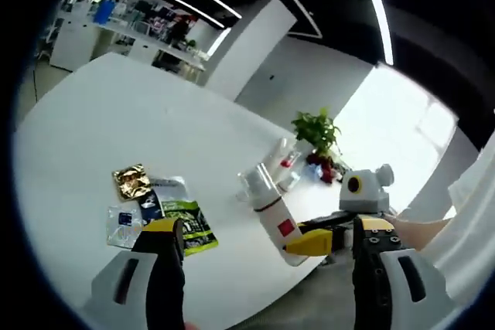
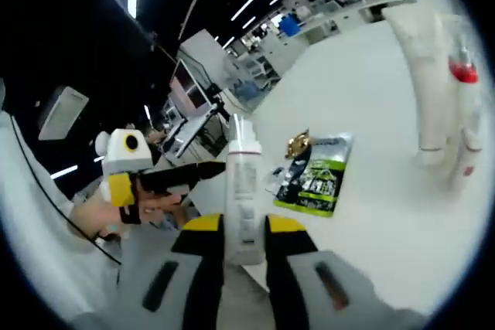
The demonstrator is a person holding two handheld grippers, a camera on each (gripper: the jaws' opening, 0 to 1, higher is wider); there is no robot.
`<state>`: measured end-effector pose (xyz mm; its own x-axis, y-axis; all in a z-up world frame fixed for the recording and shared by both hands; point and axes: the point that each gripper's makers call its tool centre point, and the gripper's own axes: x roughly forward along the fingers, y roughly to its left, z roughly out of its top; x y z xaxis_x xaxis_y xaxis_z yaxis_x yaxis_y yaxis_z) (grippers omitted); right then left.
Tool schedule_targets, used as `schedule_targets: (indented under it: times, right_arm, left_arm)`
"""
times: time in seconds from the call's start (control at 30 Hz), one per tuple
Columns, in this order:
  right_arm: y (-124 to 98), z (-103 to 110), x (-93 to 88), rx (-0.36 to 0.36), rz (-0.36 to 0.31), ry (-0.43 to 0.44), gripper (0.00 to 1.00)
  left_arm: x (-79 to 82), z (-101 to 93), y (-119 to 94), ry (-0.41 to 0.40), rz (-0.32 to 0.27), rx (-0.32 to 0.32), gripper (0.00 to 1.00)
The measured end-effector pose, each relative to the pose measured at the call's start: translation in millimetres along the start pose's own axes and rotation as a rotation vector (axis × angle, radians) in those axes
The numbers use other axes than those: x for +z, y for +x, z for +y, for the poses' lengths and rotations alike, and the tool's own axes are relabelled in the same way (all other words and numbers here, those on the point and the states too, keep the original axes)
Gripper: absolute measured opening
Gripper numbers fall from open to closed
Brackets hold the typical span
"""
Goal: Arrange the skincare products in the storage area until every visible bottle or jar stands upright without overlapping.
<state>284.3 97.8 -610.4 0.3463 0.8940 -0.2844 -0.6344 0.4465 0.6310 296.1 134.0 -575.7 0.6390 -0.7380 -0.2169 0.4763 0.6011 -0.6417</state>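
Observation:
My right gripper (image 2: 245, 226) is shut on a white pump bottle (image 2: 243, 183), holding its lower body while it stands upright between the jaws. In the left gripper view the same bottle (image 1: 272, 210) has a red label and a clear cap. It hangs tilted over the table's near edge, with the right gripper (image 1: 300, 243) clamped on its base from the right. My left gripper (image 1: 268, 229) is open, its jaws wide apart on either side of the bottle and touching nothing. The left gripper (image 2: 193, 174) also reaches in from the left, close beside the bottle.
Flat sachets lie on the white table (image 1: 116, 113): a gold one (image 1: 131, 182), a green-black one (image 1: 188, 226) and a bluish one (image 1: 124, 222). A tall white tube (image 2: 429, 75) and a clear red-capped bottle (image 2: 464, 83) stand further back. A potted plant (image 1: 317, 129) stands at the table's far end.

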Motion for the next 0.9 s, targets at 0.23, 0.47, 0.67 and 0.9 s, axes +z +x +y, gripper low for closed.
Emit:
schedule_targets:
  times: [0.23,0.47,0.67,0.9]
  right_arm:
    - [-14.6,32.9,28.0,0.165,-0.169,0.111,0.19]
    - [-24.0,51.7,36.2,0.228,-0.203,0.097,0.19]
    - [-34.4,66.3,40.8,0.287,-0.222,0.081,0.19]
    - [-41.0,80.7,37.9,0.354,-0.229,0.089,0.19]
  left_arm:
    - [10.2,-34.6,4.0,-0.014,0.023,-0.166,0.75]
    - [20.2,-57.5,7.8,-0.002,0.053,-0.263,0.63]
    - [21.0,-72.3,7.5,-0.017,0.052,-0.32,0.48]
    - [26.8,-92.5,5.3,-0.013,0.053,-0.396,0.35]
